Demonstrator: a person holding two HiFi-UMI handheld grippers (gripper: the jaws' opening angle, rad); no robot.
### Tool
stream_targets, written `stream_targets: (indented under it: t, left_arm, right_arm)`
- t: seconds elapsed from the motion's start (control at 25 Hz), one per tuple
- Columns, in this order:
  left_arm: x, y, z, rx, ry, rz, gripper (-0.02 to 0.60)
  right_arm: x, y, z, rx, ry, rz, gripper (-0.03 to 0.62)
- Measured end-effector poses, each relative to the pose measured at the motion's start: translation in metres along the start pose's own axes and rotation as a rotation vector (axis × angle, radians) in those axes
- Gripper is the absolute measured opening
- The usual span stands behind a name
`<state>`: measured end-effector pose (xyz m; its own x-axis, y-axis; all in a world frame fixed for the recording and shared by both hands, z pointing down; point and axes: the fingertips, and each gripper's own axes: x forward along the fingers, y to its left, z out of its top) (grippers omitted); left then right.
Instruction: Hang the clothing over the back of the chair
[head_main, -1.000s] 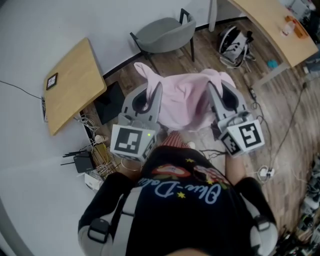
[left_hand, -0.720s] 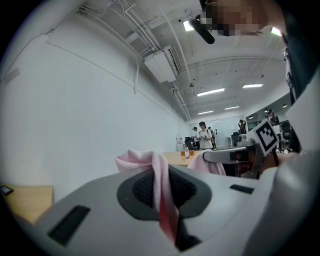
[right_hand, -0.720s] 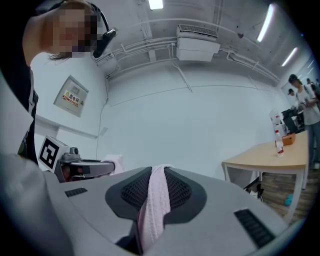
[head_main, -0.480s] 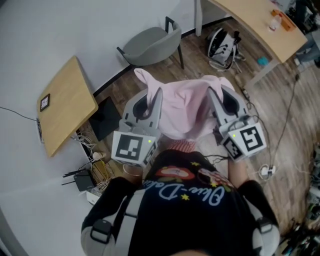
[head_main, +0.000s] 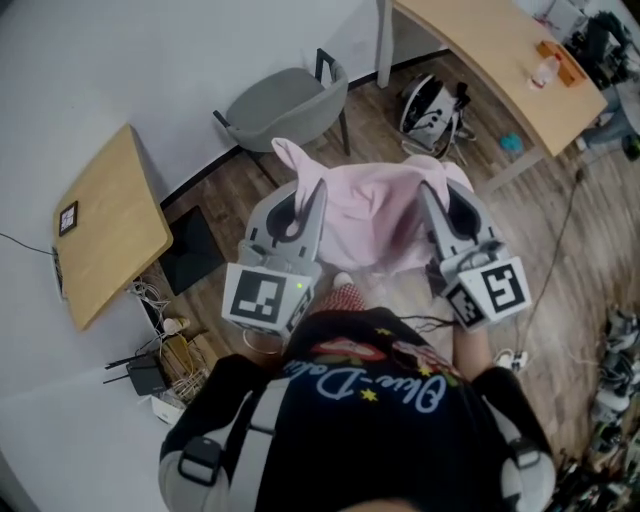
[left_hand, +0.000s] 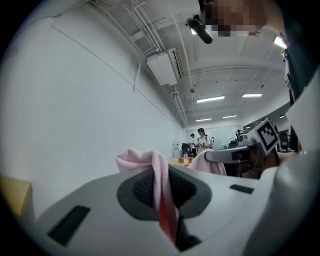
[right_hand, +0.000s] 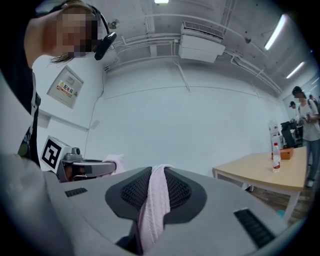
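A pink garment (head_main: 372, 215) hangs stretched between my two grippers in front of the person's body. My left gripper (head_main: 316, 190) is shut on one upper edge of it; in the left gripper view the pink cloth (left_hand: 161, 190) is pinched between the dark pads. My right gripper (head_main: 428, 190) is shut on the other edge, with the cloth (right_hand: 154, 205) squeezed between its pads. A grey chair (head_main: 283, 106) with dark legs stands on the wooden floor beyond the garment, near the white wall, apart from the cloth.
A small wooden table (head_main: 105, 235) stands at the left by the wall, with a black panel (head_main: 190, 264) and cables beside it. A long wooden desk (head_main: 490, 55) runs at the upper right. A white and black device (head_main: 430, 105) lies under it. People stand far off (left_hand: 201, 142).
The chair, small table and desk have shifted left and down in the head view as the person moves on. Both grippers keep the same hold on the pink garment.
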<state>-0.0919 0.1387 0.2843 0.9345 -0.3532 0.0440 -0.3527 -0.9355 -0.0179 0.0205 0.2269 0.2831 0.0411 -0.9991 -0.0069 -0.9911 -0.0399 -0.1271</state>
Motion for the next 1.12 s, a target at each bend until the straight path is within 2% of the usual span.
stream_targets:
  t: [0.48,1.12]
  left_arm:
    - [0.027,0.038,0.014,0.0,-0.027,0.053,0.018]
    - [0.065,0.067,0.008,-0.001,-0.03,0.064,0.018]
  right_arm:
    - [0.043,-0.026,0.006,-0.039,0.021,0.013,0.062]
    - [0.086,-0.055,0.009,-0.058,0.029,0.012,0.062]
